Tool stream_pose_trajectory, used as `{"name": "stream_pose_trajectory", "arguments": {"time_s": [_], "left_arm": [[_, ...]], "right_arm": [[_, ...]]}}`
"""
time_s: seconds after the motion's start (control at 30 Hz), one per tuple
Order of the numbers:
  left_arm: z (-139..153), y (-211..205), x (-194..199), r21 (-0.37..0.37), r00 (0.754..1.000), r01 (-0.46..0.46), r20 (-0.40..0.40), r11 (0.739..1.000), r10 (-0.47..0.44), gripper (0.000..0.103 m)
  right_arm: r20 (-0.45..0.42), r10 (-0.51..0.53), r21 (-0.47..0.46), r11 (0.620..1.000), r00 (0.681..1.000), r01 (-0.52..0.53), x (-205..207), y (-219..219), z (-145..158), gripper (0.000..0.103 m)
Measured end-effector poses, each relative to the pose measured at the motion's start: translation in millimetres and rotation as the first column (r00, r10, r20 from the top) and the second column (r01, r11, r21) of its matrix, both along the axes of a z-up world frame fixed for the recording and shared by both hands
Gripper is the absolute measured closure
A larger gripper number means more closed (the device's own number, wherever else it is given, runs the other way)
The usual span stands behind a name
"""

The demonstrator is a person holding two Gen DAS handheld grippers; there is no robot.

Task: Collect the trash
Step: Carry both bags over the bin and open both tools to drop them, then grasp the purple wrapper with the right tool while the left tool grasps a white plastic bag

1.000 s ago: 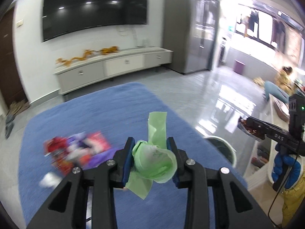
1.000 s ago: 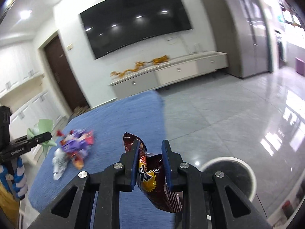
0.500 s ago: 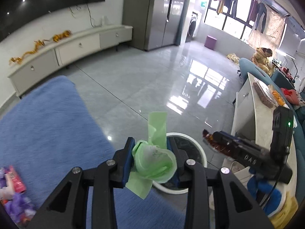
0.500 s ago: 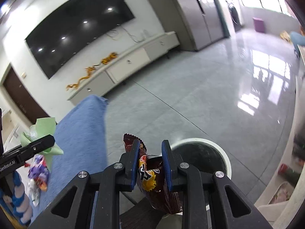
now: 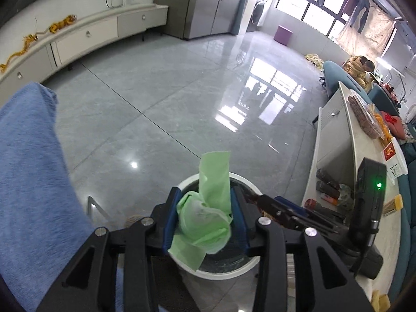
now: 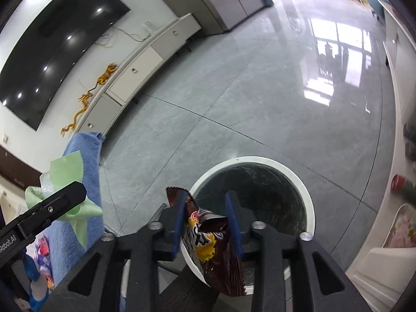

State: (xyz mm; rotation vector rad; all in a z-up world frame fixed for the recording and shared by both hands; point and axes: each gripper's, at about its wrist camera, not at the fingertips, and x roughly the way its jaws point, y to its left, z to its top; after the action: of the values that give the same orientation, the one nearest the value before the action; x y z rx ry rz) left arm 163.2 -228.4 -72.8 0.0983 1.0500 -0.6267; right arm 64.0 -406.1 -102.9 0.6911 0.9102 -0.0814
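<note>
White round bin (image 6: 308, 202) on grey tiled floor (image 5: 156, 109), beside the blue-covered table (image 5: 28, 176). Both grippers tilt down over its rim. Left gripper (image 5: 205, 218), jaws opening, green wrapper (image 5: 205, 213) between them; right gripper (image 6: 206, 219), jaws opening, brown snack bag (image 6: 218, 254) apparently slipping free.

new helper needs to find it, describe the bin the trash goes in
On the shiny grey tiled floor, just past the corner of the blue-covered table, stands a round bin below both grippers. Its white rim and dark liner set it apart.
</note>
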Motion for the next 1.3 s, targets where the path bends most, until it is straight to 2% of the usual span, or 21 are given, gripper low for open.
{"name": "stream_pose_trajectory", "arguments": {"time_s": [0.03,0.1,0.27,0.47,0.6,0.73,0.9,1.03,1.3], "left_arm": [[-3.6,-1.2,2.8,-0.007,1.0,0.005,-0.016,1.0,-0.005,0.058],[-9.9,-1.8,6.5,-0.017,0.999,0.005,-0.039,1.0,-0.006,0.051],[-15.8,0.8,8.2,-0.027,0.998,0.004,-0.056,1.0,-0.006,0.051],[-0.5,12.3,-1.2,-0.038,1.0,-0.007,-0.016,0.999,0.007,0.051],[21.6,23.0,-21.4,-0.056,0.997,-0.039,0.069,0.998,0.042,0.051],[47.4,38.2,-47.3,-0.072,0.982,-0.06,0.175,0.996,0.072,0.051],[73.8,58.5,-75.2,-0.062,0.978,-0.042,0.2,0.997,0.054,0.051],[97.4,86.9,-97.4,-0.069,0.967,-0.072,0.241,0.995,0.086,0.051],[129.2,180.5,-133.8,-0.087,0.927,-0.171,0.325,0.981,0.19,0.051]], "right_arm": [[-0.007,-0.009,0.012,1.0,1.0,0.009,0.6,-3.0,-3.3,0.054],[-0.015,-0.021,0.026,0.999,1.0,0.022,0.2,-6.2,-8.0,0.049],[-0.043,-0.044,0.023,0.999,0.998,0.045,-1.1,-13.6,-16.1,0.048],[-0.029,-0.056,0.001,0.998,0.998,0.056,-5.4,-11.4,-5.6,0.048],[0.015,-0.053,-0.051,0.997,0.998,0.054,-16.5,-3.2,16.4,0.048],[0.062,-0.054,-0.111,0.992,0.997,0.061,-30.0,9.7,43.9,0.048],[0.135,-0.031,-0.19,0.98,0.99,0.056,-48.8,26.3,86.7,0.048],[0.193,0.019,-0.252,0.967,0.981,0.03,-59.8,48.2,120.9,0.048],[0.292,0.185,-0.352,0.933,0.938,-0.074,-76.3,115.3,174.4,0.046]]}}
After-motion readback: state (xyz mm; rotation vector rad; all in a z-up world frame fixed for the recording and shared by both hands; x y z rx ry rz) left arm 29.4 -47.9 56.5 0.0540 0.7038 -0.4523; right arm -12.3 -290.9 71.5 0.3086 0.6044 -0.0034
